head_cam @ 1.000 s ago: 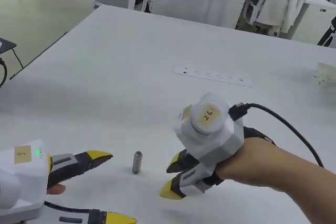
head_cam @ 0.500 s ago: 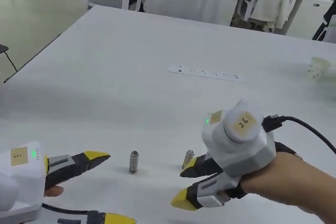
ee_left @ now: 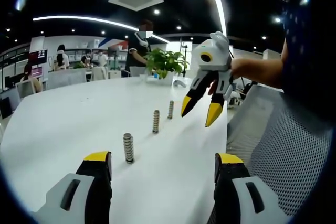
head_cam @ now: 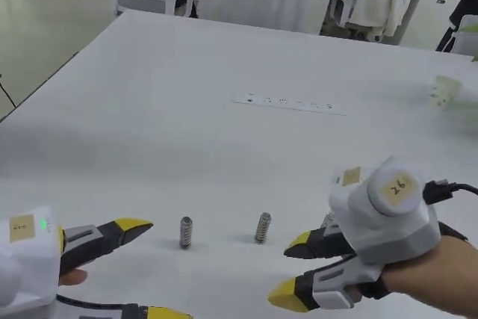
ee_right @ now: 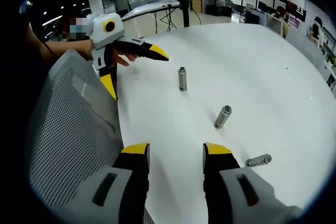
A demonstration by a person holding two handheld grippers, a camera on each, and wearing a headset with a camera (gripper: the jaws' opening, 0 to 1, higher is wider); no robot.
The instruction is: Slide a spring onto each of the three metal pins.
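springs stand in a row on the white table (head_cam: 224, 147) in the head view: left spring (head_cam: 186, 232), middle spring (head_cam: 263, 227), and right spring (head_cam: 326, 220) just behind the right gripper (head_cam: 287, 270). its jaws are apart and empty. the left gripper (head_cam: 149, 268), jaws also apart, is near the left spring. left gripper view: the left spring (ee_left: 128, 148) stands ahead of the spread jaws, within their gap. right gripper view: the right spring (ee_right: 258, 160) sits outside the gap, beside one jaw.

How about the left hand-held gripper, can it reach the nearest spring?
Probably yes. The left hand-held gripper is open, the spring stands just ahead of its jaws, and bare table lies between them.
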